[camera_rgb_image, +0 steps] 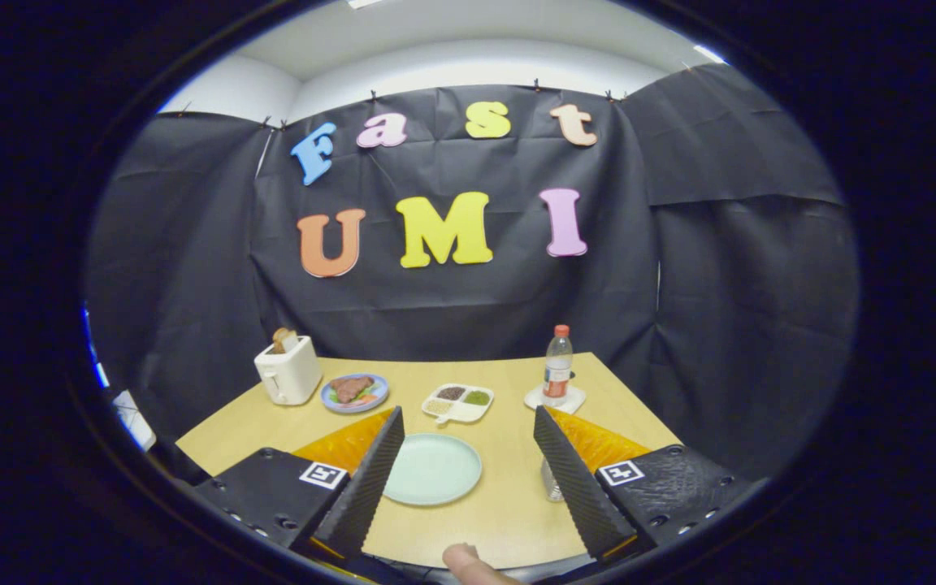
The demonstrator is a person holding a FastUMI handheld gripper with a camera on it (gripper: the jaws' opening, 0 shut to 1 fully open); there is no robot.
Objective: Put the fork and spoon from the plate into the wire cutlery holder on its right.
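Note:
My gripper (468, 416) is open, held above the near part of the wooden table (509, 504). A pale green round plate (433, 469) lies on the table between my fingers, close to the left finger (366, 479). The part of the plate I can see looks bare. A small metallic holder (550, 481) peeks out just left of the right finger (578, 479), which hides most of it, so I cannot tell what it contains. A person's fingertip (468, 561) shows at the near table edge.
Beyond the fingers stand a white toaster (288, 372) with bread, a blue plate of food (354, 392), a white divided dish (457, 402) and a water bottle (557, 366) on a white coaster (554, 400). Black cloth walls close off the table's far and right sides.

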